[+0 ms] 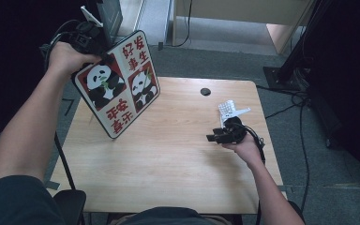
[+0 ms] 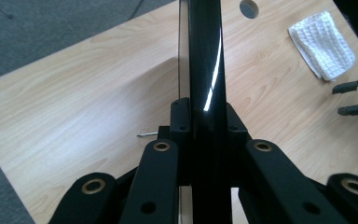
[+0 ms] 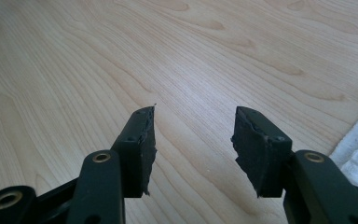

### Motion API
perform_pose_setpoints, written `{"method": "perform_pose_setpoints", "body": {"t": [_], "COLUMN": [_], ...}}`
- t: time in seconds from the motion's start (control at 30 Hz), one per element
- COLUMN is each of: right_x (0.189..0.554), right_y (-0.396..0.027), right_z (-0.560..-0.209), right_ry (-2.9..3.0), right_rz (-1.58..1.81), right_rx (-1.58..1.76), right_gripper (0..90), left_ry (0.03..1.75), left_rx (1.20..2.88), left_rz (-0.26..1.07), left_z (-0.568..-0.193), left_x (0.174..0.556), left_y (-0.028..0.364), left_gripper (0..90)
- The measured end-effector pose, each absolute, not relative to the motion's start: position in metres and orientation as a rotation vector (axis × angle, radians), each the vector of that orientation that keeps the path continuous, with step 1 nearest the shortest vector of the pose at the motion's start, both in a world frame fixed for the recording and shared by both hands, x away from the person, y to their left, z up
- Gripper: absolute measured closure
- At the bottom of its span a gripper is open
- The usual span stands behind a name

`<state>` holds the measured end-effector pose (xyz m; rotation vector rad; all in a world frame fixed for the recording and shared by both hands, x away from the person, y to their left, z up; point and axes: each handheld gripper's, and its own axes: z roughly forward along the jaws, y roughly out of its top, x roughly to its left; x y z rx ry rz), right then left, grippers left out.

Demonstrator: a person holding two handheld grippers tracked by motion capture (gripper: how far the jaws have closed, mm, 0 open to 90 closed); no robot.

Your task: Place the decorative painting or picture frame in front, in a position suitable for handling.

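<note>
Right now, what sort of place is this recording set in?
Probably an office or lab set up for recording, not a home. A plain wooden desk with a cable hole stands on grey carpet, cables trail across the floor, and a black stand rises beside the desk.

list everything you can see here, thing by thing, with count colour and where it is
panda board: one, white with red panels and black-and-white pandas, held tilted above the table's left far part
cloth: one, white, on the table's right part beside the right gripper
table: one, light wood, centre
round hole cover: one, black, table's far edge
cables: several, black, on the grey floor at right
left gripper: one, black, shut on the panda board's edge
right gripper: one, black, jaws open over bare table
forearms: two, coming in from the bottom
</note>
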<state>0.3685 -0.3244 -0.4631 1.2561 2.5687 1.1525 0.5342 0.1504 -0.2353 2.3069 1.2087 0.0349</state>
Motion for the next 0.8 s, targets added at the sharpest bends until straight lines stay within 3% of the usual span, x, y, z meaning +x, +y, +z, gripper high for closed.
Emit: {"method": "perform_pose_setpoints", "body": {"t": [0.8], "right_x": [0.365], "right_y": [-0.331], "right_z": [-0.455], "right_ry": [2.485], "right_rz": [1.172], "right_rx": [1.292], "right_gripper": [49.6], "left_ry": [0.968], "left_rx": [2.356], "left_rz": [0.01], "left_z": [-0.209], "left_x": [0.452], "left_y": [0.096], "left_gripper": [79.5]}}
